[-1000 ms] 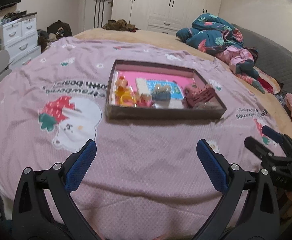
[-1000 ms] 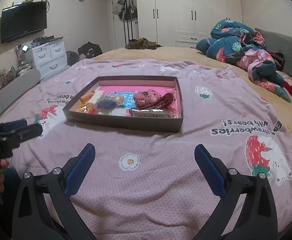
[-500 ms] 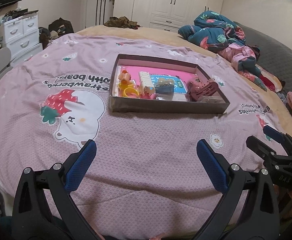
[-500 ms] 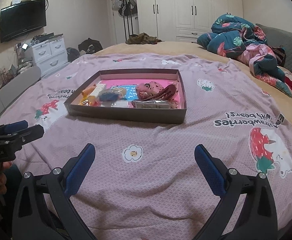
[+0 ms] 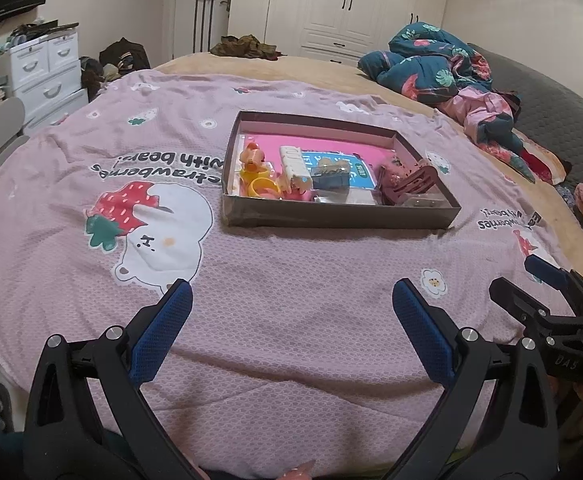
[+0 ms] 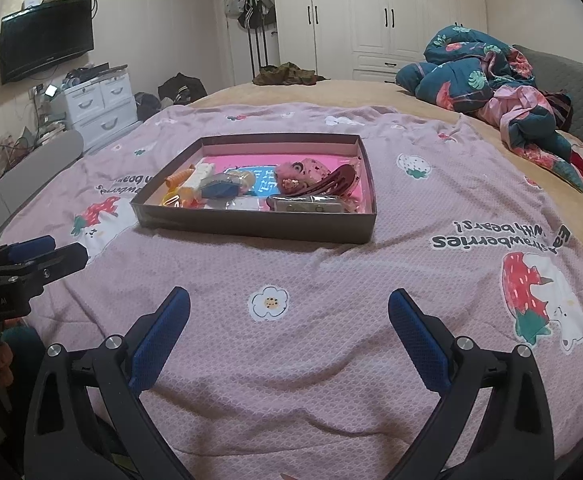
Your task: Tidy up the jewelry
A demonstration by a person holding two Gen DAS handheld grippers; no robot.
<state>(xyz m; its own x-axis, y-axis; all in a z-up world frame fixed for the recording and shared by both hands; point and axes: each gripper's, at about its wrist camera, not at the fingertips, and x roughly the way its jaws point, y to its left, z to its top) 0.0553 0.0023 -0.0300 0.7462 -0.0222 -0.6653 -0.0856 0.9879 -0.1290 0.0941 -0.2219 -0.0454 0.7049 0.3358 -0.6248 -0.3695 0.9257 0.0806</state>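
A shallow brown tray with a pink floor lies on the pink bedspread. It holds several trinkets: a yellow ring, an orange clip, a white strip, a blue packet, a dark red claw clip, a pink scrunchie and a clear packet. My left gripper hangs open over the bedspread, short of the tray's near wall. My right gripper is open too, empty, also short of the tray. Each gripper shows at the edge of the other's view.
The bedspread bears strawberry and bear prints. A crumpled teal and pink duvet lies at the far right of the bed. White drawers, a wall television and white wardrobes stand beyond the bed.
Both cameras have drawn back and tilted a little, so the tray sits slightly farther and steadier in view. Both grippers stay open and empty.
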